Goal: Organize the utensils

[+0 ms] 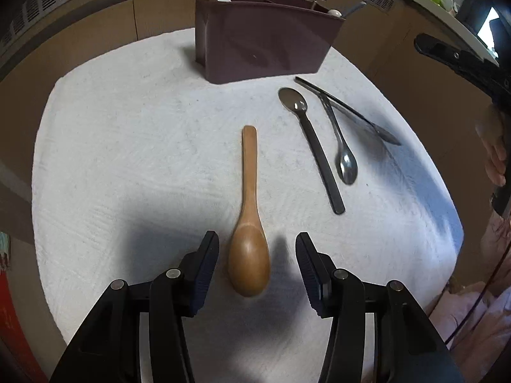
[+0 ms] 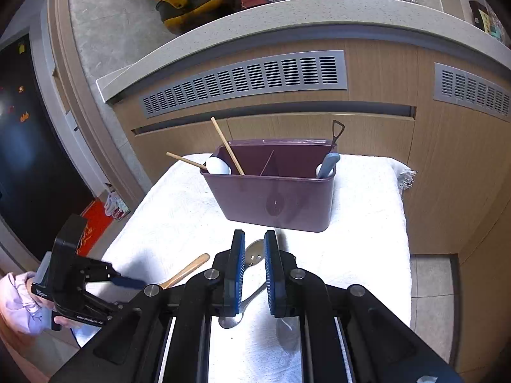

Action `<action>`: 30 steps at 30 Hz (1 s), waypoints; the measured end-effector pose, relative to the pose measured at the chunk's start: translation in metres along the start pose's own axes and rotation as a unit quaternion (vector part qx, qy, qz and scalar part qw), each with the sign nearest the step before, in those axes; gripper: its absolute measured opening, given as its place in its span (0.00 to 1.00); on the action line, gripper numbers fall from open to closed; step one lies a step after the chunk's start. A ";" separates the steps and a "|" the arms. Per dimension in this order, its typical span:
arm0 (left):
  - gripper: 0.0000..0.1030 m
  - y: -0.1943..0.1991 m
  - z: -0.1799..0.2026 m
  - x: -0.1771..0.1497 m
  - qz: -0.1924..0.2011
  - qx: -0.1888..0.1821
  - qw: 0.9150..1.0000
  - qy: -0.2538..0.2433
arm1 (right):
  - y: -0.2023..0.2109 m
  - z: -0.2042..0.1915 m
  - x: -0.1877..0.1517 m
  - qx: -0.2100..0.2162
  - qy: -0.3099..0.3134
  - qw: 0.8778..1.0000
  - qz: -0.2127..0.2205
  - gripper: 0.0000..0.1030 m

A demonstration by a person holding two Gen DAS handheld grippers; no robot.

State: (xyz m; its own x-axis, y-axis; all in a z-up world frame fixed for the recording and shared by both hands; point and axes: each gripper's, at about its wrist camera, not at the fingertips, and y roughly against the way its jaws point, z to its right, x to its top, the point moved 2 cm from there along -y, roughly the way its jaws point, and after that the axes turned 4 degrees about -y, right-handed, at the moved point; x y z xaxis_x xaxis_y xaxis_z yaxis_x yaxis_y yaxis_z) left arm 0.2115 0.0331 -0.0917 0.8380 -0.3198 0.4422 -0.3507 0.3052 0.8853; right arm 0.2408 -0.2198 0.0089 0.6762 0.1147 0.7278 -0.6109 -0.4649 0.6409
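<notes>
Near the towel's (image 1: 127,134) front edge, wooden spoon (image 1: 247,223), bowl between the parted, untouching jaws of the left gripper (image 1: 257,249): light, stiff, smooth, probably best pinched at the neck; right gripper (image 2: 254,266) nearly closed, holding nothing, over the steel spoons (image 1: 346,159).

No readable text anywhere.

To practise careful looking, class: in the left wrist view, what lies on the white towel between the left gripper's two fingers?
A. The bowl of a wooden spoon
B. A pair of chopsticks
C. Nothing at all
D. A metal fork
A: the rounded bowl of the wooden spoon lies between the fingers of the open left gripper, its handle pointing away toward the maroon utensil holder.
</notes>
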 end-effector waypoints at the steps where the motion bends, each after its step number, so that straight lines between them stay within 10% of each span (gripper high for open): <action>1: 0.44 -0.001 -0.001 0.007 0.002 0.001 1.000 0.005 | -0.002 -0.002 -0.001 -0.002 0.005 1.000 -0.004 0.10; 13: 0.10 -0.040 0.002 0.048 -0.044 0.045 0.998 -0.032 | -0.060 0.022 -0.035 -0.054 0.056 0.992 -0.102 0.24; 24: 0.10 0.024 -0.005 0.034 0.160 0.044 0.984 0.070 | -0.143 0.035 -0.028 -0.061 0.076 0.981 -0.167 0.23; 30: 0.10 0.041 -0.012 0.037 0.191 0.008 0.974 0.118 | -0.127 0.020 -0.032 -0.040 0.079 0.983 -0.160 0.10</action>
State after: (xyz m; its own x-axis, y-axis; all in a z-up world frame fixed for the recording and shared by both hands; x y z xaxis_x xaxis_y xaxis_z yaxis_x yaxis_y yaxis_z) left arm 0.2328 0.0446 -0.0408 0.7178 0.0307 0.6956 -0.6603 0.3469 0.6660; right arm 0.3049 -0.1824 -0.1008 0.7702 0.3821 0.5106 -0.4121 -0.3129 0.8557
